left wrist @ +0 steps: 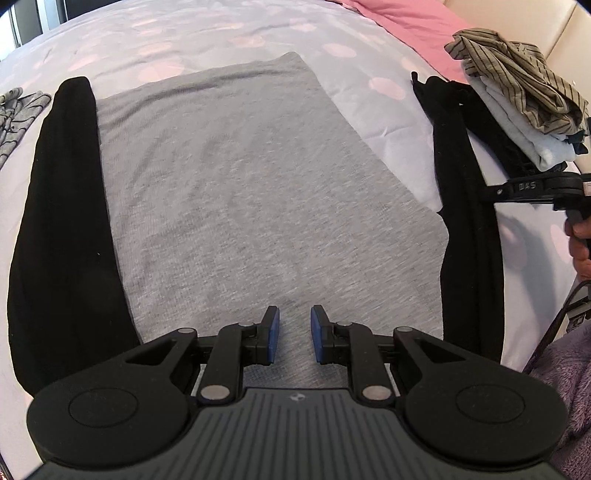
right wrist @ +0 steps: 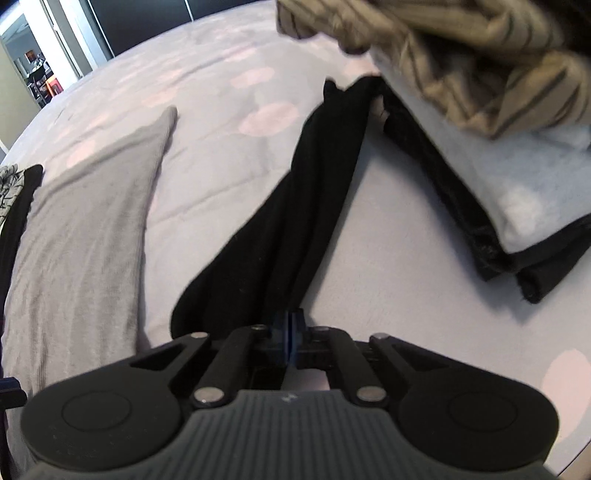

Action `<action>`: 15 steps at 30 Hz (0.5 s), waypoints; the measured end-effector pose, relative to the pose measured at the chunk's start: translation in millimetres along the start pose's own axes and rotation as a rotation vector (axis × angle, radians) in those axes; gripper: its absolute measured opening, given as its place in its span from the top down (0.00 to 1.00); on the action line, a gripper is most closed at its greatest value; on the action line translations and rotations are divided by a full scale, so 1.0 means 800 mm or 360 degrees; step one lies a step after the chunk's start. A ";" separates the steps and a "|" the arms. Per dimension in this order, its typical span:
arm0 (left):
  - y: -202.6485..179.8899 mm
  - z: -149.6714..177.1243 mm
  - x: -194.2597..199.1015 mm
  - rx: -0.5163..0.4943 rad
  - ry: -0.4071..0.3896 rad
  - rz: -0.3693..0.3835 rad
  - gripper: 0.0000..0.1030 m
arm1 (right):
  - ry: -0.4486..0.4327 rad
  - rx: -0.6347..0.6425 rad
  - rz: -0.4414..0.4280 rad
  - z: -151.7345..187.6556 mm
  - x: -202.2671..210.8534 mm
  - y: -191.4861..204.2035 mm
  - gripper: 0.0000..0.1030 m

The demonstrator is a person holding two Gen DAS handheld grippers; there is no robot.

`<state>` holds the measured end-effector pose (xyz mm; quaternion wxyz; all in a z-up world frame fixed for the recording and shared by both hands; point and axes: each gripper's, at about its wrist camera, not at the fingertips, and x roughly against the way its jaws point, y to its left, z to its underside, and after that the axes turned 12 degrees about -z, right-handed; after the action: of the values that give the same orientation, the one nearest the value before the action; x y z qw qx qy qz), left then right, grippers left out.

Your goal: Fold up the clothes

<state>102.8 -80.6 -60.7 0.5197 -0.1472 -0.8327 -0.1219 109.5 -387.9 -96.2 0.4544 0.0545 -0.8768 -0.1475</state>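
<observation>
A grey top (left wrist: 240, 184) with black sleeves lies flat on the bed, seen again at the left of the right wrist view as the same grey top (right wrist: 85, 240). Its left sleeve (left wrist: 62, 240) runs down the left side. My left gripper (left wrist: 294, 325) hovers over the near edge of the grey cloth, open by a narrow gap with nothing pinched. The right sleeve (right wrist: 295, 206) stretches away from my right gripper (right wrist: 290, 325), whose blue pads are shut on the sleeve's near end. In the left wrist view that gripper (left wrist: 495, 192) meets the right sleeve (left wrist: 465, 221) from the right.
A stack of folded clothes (left wrist: 517, 103) topped by a striped olive shirt (right wrist: 461, 55) sits at the right, close to the sleeve. The bedspread (left wrist: 221, 33) is pale lilac with pink spots. A patterned grey garment (left wrist: 18, 110) lies far left. A person's hand (left wrist: 580, 240) and purple fleece (left wrist: 569, 387) show at the right edge.
</observation>
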 end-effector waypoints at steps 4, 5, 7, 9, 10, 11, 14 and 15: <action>0.007 -0.002 0.005 0.0052 -0.0015 0.0013 0.84 | -0.0173 0.0178 -0.0033 0.004 0.037 0.045 0.98; 0.009 -0.003 0.006 0.0064 -0.0018 0.0017 0.84 | -0.0219 0.0236 -0.0047 0.005 0.046 0.058 0.98; 0.012 -0.005 0.010 0.0085 -0.0028 0.0021 0.84 | -0.0267 0.0395 -0.0118 0.014 0.060 0.090 0.98; 0.014 -0.006 0.014 0.0085 -0.0044 0.0013 0.84 | -0.0243 0.0554 -0.0200 0.029 0.071 0.124 0.98; 0.015 -0.006 0.015 0.0086 -0.0050 0.0011 0.84 | -0.0211 0.0625 -0.0236 0.039 0.073 0.140 0.98; 0.016 -0.006 0.017 0.0089 -0.0055 0.0008 0.84 | -0.0165 0.0694 -0.0279 0.051 0.074 0.154 0.98; 0.017 -0.005 0.018 0.0087 -0.0053 -0.0005 0.84 | 0.0047 0.0821 -0.0392 0.083 0.060 0.181 0.98; 0.017 -0.004 0.018 0.0083 -0.0051 -0.0007 0.84 | 0.0121 0.0860 -0.0429 0.094 0.054 0.190 0.97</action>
<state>104.7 -67.2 -45.5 0.5097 -0.1337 -0.8441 -0.0988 29.1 -237.8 -56.6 0.4322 0.2946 -0.8516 0.0343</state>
